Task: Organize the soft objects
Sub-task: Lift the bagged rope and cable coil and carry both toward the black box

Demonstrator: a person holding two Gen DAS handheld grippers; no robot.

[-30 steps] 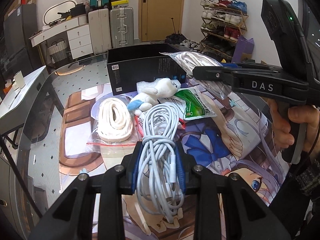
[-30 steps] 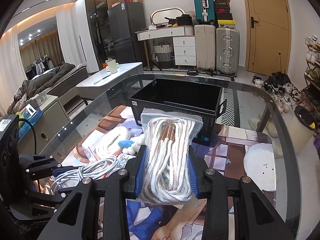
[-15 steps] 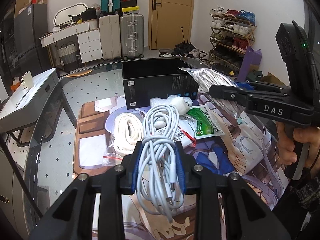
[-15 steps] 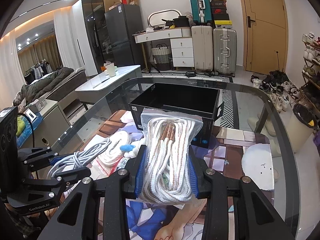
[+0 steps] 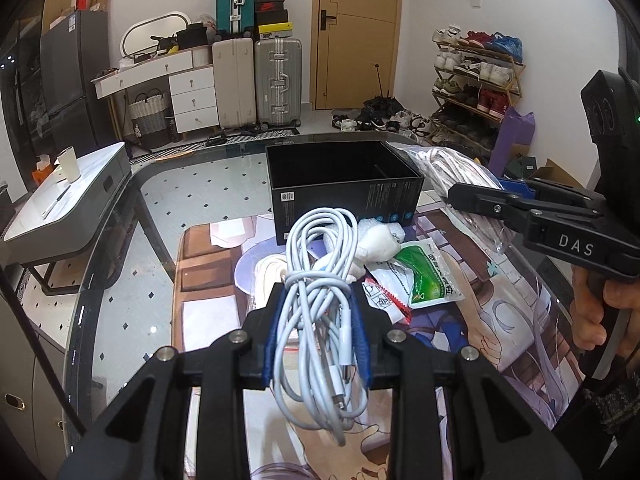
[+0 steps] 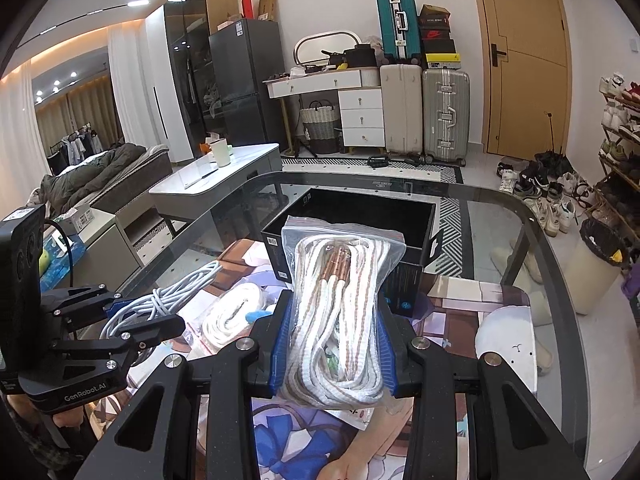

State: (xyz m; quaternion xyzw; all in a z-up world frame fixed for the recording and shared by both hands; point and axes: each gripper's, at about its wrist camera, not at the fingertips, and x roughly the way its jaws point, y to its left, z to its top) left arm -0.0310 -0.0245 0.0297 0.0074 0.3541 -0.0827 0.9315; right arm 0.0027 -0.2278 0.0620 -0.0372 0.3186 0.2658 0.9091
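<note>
My left gripper [image 5: 316,336] is shut on a bundle of pale grey cable [image 5: 320,300], held up above the printed mat. My right gripper [image 6: 332,348] is shut on a clear bag of white and brown rope [image 6: 340,304]. An open black box [image 5: 344,188] stands behind both, seen as the black box [image 6: 360,220] in the right wrist view. On the mat lie a bagged white rope coil [image 6: 236,312], a white plush toy [image 5: 378,240] and a green packet [image 5: 428,276]. The bag of rope [image 5: 460,184] hangs from the right gripper [image 5: 476,196] at the right of the left wrist view.
The glass table [image 6: 560,280] carries a printed anime mat [image 5: 480,320]. A low white side table [image 5: 68,200] stands to the left. Suitcases, a dresser and a shoe rack [image 5: 476,76] line the far walls. A bin [image 6: 596,264] sits on the floor at the right.
My left gripper has risen with the cable bundle and swung towards the black box, which now sits more central and nearer in its view. The right gripper and its bag have hardly moved.
</note>
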